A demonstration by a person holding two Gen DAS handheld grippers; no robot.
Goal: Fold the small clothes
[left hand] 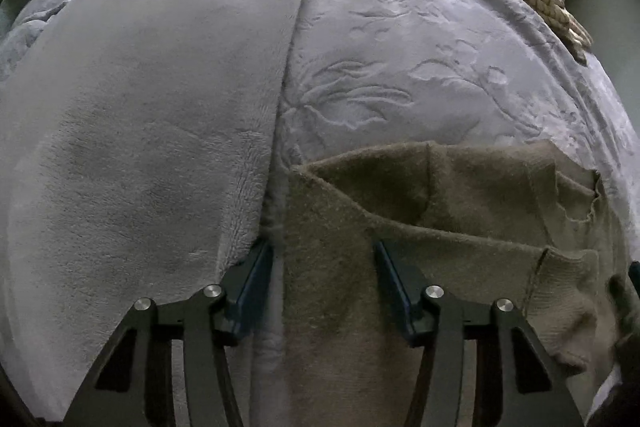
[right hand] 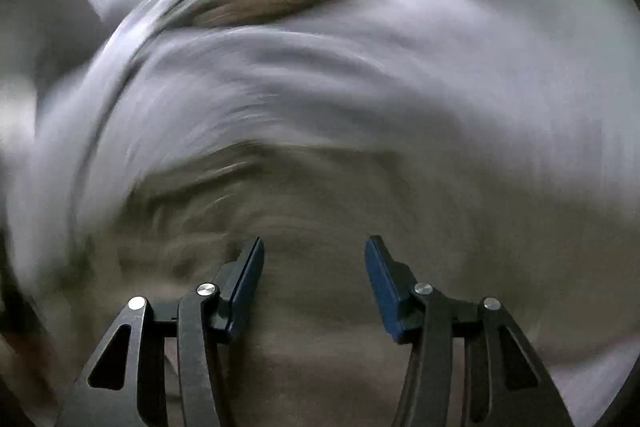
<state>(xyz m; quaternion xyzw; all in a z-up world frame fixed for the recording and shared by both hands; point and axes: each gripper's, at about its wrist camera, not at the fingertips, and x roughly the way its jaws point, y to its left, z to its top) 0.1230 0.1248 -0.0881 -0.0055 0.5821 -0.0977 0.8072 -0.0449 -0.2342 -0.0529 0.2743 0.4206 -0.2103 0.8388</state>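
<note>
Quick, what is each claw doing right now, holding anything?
Left gripper: open, empty, over the brown garment.
Right gripper: open, empty; view blurred.

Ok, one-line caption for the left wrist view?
Open left hand-held gripper above a brown garment on a grey blanket.

Open blanket (left hand: 400, 67) beyond brown garment (left hand: 400, 207), folded plush layer (left hand: 140, 107) bordering left

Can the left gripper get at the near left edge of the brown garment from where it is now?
Probably yes. The left gripper is open right over the brown garment, whose left edge runs along the grey blanket's fold beside the left finger. Nothing lies on that edge, though the blanket fold could get pinched too.
</note>
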